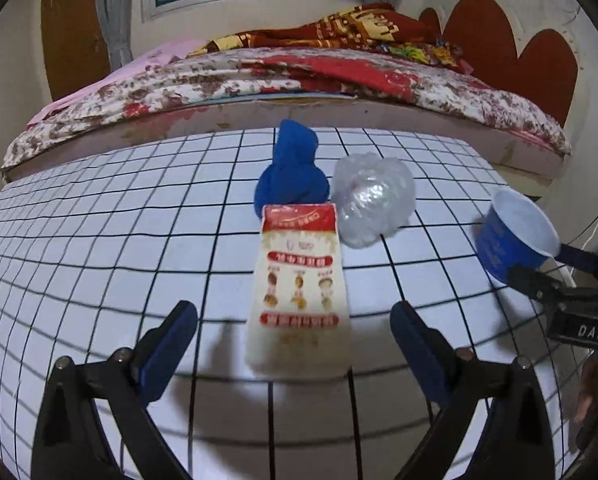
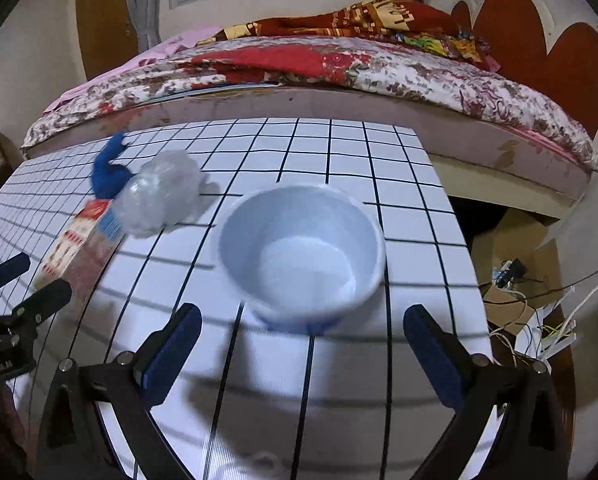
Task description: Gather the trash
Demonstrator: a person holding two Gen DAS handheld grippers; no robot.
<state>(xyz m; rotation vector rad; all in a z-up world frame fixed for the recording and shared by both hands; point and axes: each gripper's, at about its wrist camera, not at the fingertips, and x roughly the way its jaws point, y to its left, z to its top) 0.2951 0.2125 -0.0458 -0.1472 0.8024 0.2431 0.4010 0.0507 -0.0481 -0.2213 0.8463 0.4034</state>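
Observation:
A red and cream carton [image 1: 300, 286] lies flat on the white grid table [image 1: 99, 240], right in front of my open left gripper [image 1: 295, 330], between its fingers' line. Behind it lie a blue cloth [image 1: 293, 170] and a crumpled clear plastic bag [image 1: 373, 198]. A blue paper bowl [image 2: 303, 256] with a white inside stands just ahead of my open right gripper [image 2: 303, 338]; it also shows in the left wrist view [image 1: 513, 236], between that gripper's fingers. The carton [image 2: 81, 246], bag [image 2: 163, 196] and cloth [image 2: 109, 170] show at the left of the right wrist view.
A bed [image 1: 299, 76] with floral and red bedding runs along the table's far edge. Right of the table stand a cardboard box [image 2: 515, 248] and tangled cables [image 2: 539, 320] on the floor. The left gripper [image 2: 21, 284] shows at the left edge.

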